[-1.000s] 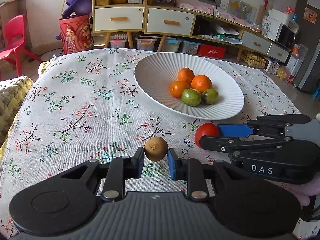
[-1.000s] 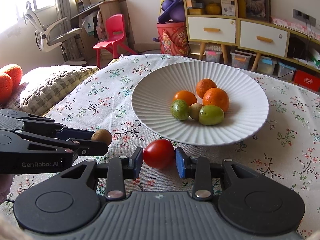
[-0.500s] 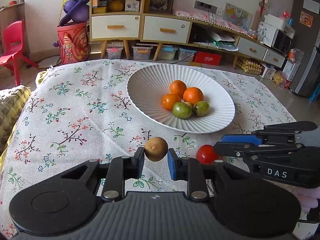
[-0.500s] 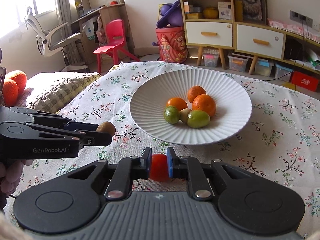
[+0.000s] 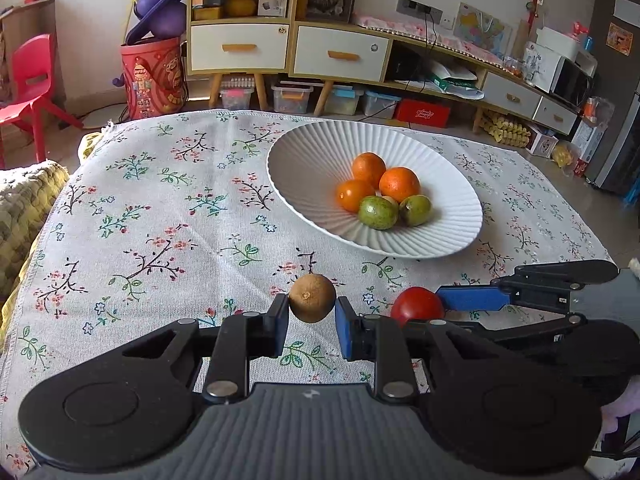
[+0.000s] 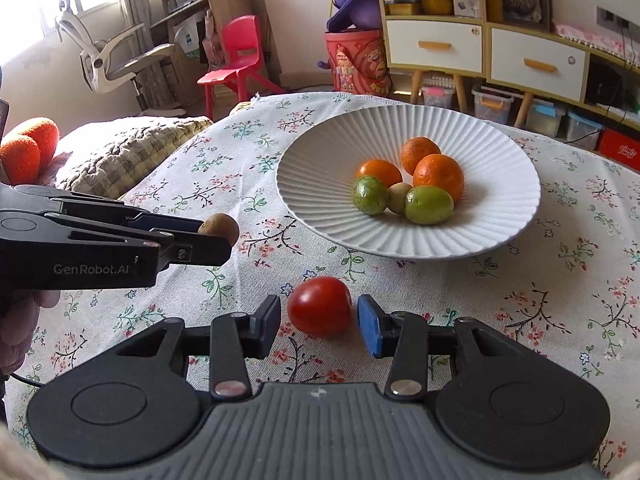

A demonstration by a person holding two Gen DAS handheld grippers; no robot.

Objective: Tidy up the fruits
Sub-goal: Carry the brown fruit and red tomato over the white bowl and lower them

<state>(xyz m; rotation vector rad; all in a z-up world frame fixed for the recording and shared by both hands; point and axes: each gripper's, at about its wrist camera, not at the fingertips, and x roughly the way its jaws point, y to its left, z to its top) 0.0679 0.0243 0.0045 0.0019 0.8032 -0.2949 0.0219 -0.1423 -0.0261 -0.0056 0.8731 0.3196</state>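
Left hand-held gripper point(image 5: 312, 322) pinched the brown fruit point(image 5: 312, 298); right hand-held gripper point(image 6: 319, 326) stood spread around the tomato point(image 6: 319, 306) on the counter point(image 6: 520, 300).

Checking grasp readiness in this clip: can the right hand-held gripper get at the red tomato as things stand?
Probably yes. The right hand-held gripper is open with the red tomato lying on the tablecloth between its fingers, gaps either side. The left hand-held gripper sits off to the side, not blocking.
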